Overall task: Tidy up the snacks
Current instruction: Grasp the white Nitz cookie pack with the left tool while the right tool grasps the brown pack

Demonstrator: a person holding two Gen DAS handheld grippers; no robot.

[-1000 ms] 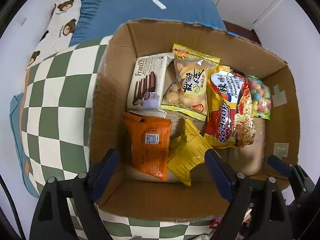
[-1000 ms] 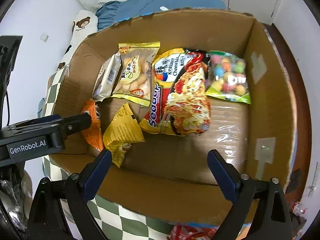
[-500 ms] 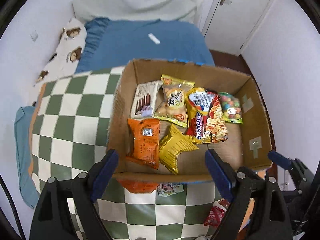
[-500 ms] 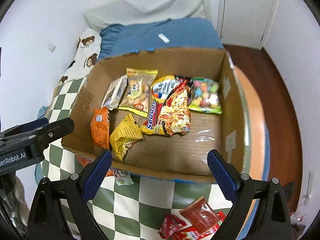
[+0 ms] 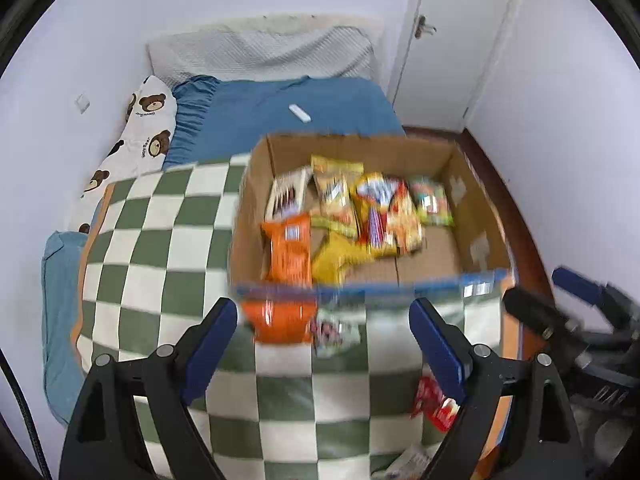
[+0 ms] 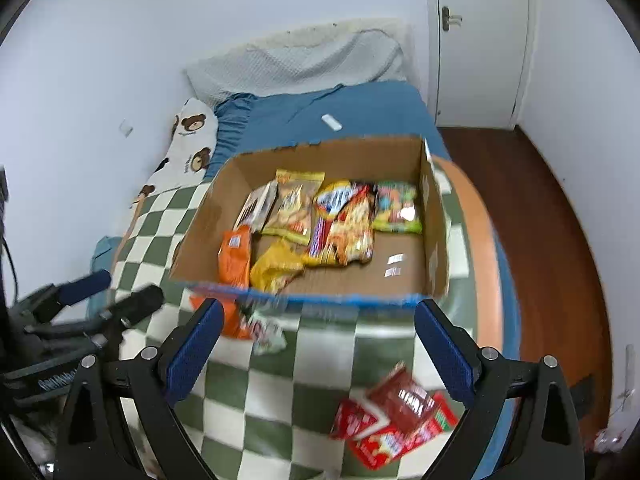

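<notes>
An open cardboard box [image 5: 476, 204] [image 6: 434, 216] stands on a green and white checked blanket [image 5: 160, 264] [image 6: 320, 360]. It holds several snack packets, among them an orange packet [image 5: 290, 248] [image 6: 236, 256], a yellow packet [image 5: 336, 256] and a noodle pack [image 6: 344, 224]. An orange packet [image 5: 280, 320] and a small white packet [image 6: 266, 330] lie on the blanket just in front of the box. Red packets [image 6: 396, 416] [image 5: 434, 402] lie nearer me at the right. My left gripper [image 5: 324, 340] and right gripper [image 6: 316, 344] are both open, empty and held back from the box.
The bed has a blue sheet [image 5: 288, 116], a bear-print pillow [image 5: 140, 136] and a grey pillow [image 6: 304, 64] against the white wall. A white door [image 6: 476, 40] and brown wooden floor [image 6: 540, 220] are at the right. The other gripper [image 5: 580, 320] shows at each view's edge.
Both grippers have pulled back and up from the box, open throughout. The box now looks smaller, and the blanket with loose packets in front of it has come into view.
</notes>
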